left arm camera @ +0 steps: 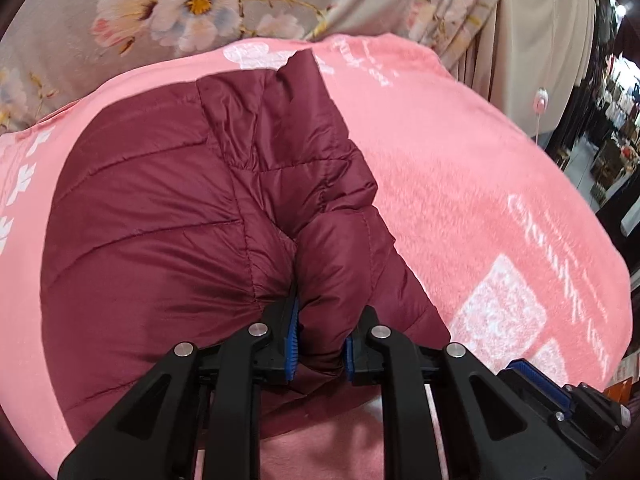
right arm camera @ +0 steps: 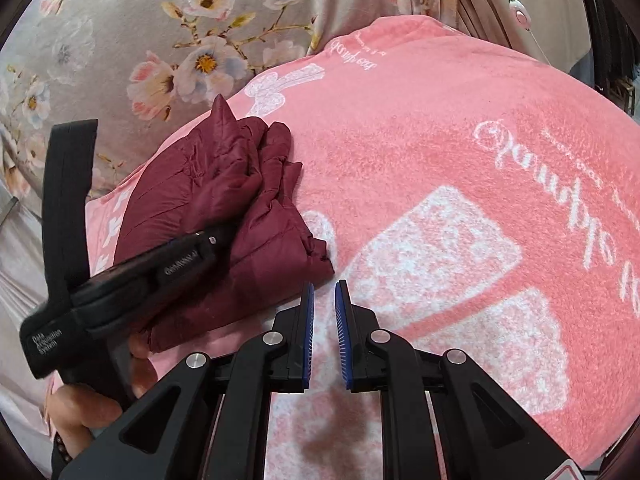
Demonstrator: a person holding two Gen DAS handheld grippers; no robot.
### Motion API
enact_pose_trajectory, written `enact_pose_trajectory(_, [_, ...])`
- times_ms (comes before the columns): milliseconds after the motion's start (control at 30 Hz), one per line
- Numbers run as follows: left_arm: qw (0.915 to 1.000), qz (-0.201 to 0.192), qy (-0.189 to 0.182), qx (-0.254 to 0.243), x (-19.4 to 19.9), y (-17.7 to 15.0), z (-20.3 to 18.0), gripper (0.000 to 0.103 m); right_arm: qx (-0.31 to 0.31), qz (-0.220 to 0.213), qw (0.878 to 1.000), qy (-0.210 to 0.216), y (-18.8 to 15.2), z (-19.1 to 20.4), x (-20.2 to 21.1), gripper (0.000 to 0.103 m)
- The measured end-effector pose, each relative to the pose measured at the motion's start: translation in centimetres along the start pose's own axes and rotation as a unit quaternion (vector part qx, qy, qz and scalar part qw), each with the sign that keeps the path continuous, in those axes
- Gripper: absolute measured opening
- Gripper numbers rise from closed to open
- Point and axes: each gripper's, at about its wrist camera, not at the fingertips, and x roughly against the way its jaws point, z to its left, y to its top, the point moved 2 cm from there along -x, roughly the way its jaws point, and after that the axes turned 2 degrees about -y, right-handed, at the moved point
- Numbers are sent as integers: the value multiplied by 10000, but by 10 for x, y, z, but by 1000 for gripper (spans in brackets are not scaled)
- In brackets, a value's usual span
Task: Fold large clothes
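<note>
A maroon quilted puffer jacket lies folded on a pink blanket. My left gripper is shut on a thick fold of the jacket at its near edge. In the right wrist view the jacket lies bunched at the left, and the left gripper's black body reaches into it from the left. My right gripper hovers empty over the blanket, just right of the jacket's near corner, its blue pads a narrow gap apart.
A grey floral cloth lies behind the blanket. Beige curtains hang at the back right, with a cluttered dark room beyond. A hand holds the left gripper's handle.
</note>
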Motion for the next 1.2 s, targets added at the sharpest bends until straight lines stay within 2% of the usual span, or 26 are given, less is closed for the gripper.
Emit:
enact_pose_trajectory(100, [10000,66,-47,27,-2,2,-2,16,-29,11,9999,99,10,1,0,14])
enact_pose_trajectory(133, [9998,57,-149,101,2,4,1,19,4,-36,9999,131,16,2,4,14])
enact_pose_trajectory(233, [9960,-24,-775,445,26,14,15,37,156,-320,9992,204,40,12,23,14])
enact_pose_trajectory(267, [9949,-180,-863,500,40,19,19,43,206,-430,9985,263,51,18,31,15])
enact_pose_trajectory(300, [9942,-379,-871,510,54,26,24,47,241,-508,9979,319,60,22,35,20])
enact_pose_trajectory(367, [9922,-847,-732,556,85,43,37,66,343,-709,9955,519,83,38,48,34])
enact_pose_trajectory(433, [9891,-1197,-481,712,115,61,61,72,436,-878,9922,764,104,58,55,53])
enact_pose_trajectory(500, [9863,-1331,-221,948,128,76,87,74,567,-974,9891,946,128,83,53,62])
enact_pose_trajectory(567, [9828,-1384,123,1217,133,89,115,75,666,-981,9878,1005,149,104,43,64])
enact_pose_trajectory(633, [9792,-1290,418,1510,130,101,148,75,683,-845,9884,1065,171,125,24,71])
enact_pose_trajectory(733, [9756,-1135,568,1793,119,115,178,75,352,-363,9938,993,203,145,-28,72])
enact_pose_trajectory(767, [9744,-1097,700,1836,113,120,187,75,265,-248,9956,867,207,146,-43,72])
enact_pose_trajectory(867, [9737,-937,995,1821,90,132,205,75,150,374,9991,111,212,147,-108,74])
enact_pose_trajectory(967, [9755,-557,994,1884,58,129,219,75,81,755,9963,-402,200,137,-153,74])
enact_pose_trajectory(1000, [9753,-397,937,1960,44,124,222,75,81,877,9951,-458,196,133,-163,73])
enact_pose_trajectory(1033, [9750,-238,847,2040,28,121,225,75,107,984,9941,-455,190,129,-173,65])
enact_pose_trajectory(1067, [9747,-160,817,2076,19,119,224,75,178,1061,9935,-376,185,127,-180,53])
enact_pose_trajectory(1100, [9744,-71,779,2108,7,116,223,75,235,1081,9934,-314,180,125,-184,27])
enact_pose_trajectory(1133, [9742,-23,770,2120,1,115,221,75,247,967,9945,-324,179,122,-182,16])
enact_pose_trajectory(1200, [9747,69,767,2101,-15,115,215,75,255,584,9973,-355,180,112,-169,7])
